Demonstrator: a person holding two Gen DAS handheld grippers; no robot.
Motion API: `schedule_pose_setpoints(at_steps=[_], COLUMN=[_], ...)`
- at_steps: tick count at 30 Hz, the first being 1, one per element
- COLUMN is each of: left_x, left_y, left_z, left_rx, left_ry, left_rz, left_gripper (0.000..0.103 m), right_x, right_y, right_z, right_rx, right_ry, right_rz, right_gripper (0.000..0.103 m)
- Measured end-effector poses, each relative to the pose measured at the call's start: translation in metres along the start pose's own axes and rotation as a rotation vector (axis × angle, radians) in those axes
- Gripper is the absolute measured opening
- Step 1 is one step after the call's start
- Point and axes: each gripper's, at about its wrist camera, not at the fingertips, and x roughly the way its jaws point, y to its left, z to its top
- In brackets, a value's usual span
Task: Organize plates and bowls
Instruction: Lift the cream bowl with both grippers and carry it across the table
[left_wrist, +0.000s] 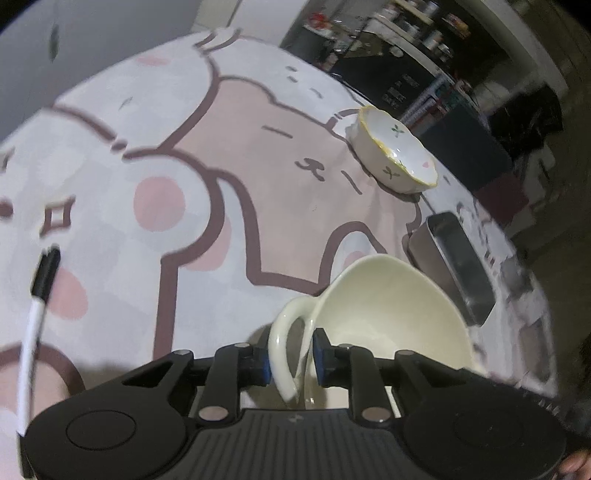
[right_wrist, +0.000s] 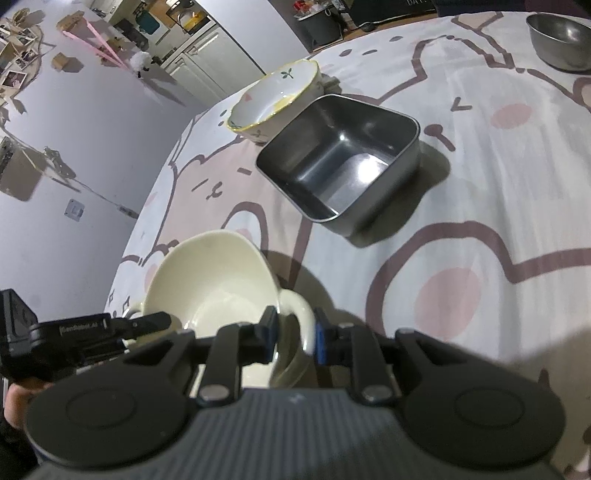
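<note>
A cream two-handled bowl (left_wrist: 391, 314) is held above the table between both grippers. My left gripper (left_wrist: 291, 360) is shut on one loop handle (left_wrist: 286, 354). My right gripper (right_wrist: 293, 338) is shut on the opposite handle (right_wrist: 295, 332) of the same cream bowl (right_wrist: 214, 280). The left gripper also shows in the right wrist view (right_wrist: 144, 321) at the bowl's far side. A white floral bowl (left_wrist: 397, 151) with a yellow rim stands near the table edge; it shows in the right wrist view too (right_wrist: 275, 98). A square steel container (right_wrist: 341, 160) stands beside it, also in the left wrist view (left_wrist: 452, 262).
A round steel bowl (right_wrist: 561, 38) stands at the far right of the table. A black-and-white marker (left_wrist: 35, 314) lies at the left. The table carries a pink and white cartoon cloth (left_wrist: 184, 184). Shelves and clutter lie beyond the table edge (left_wrist: 424, 55).
</note>
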Motion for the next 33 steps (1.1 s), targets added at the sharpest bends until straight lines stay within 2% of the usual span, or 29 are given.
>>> schedule_pose_setpoints(at_steps=[2,5,10,18,23,27,31,33], left_x=[0.000,0.001,0.004,0.012,0.003,-0.006,0.002,0.003], left_y=[-0.007,-0.005,-0.008,0.007,0.004,0.004,0.005,0.004], left_z=[0.000,0.003,0.007,0.012,0.016,0.021,0.022,0.023], left_rx=[0.061,0.065,0.137,0.061,0.061,0.067,0.076,0.083], left_ry=[-0.010,-0.003,0.003,0.024,0.014,-0.006,0.043,0.055], left_rz=[0.030,0.024,0.052,-0.022,-0.025,-0.011,-0.009,-0.038], left_gripper=[0.027,0.027,0.037,0.041,0.040,0.045,0.042,0.025], right_x=[0.001,0.001,0.001,0.002,0.002,0.003,0.003,0.003], right_y=[0.001,0.002,0.002,0.003,0.003,0.002,0.002,0.002], right_z=[0.001,-0.001,0.000,0.000,0.000,0.000,0.000,0.000], right_rx=[-0.001,-0.008,-0.017,-0.021,-0.020,-0.021,-0.019,-0.020], right_ry=[0.003,0.003,0.007,0.006,0.007,0.009,0.009,0.009], right_rz=[-0.002,-0.005,-0.007,-0.008,-0.004,-0.001,0.000,0.000], right_gripper=[0.024,0.024,0.024,0.024,0.024,0.024,0.024,0.024])
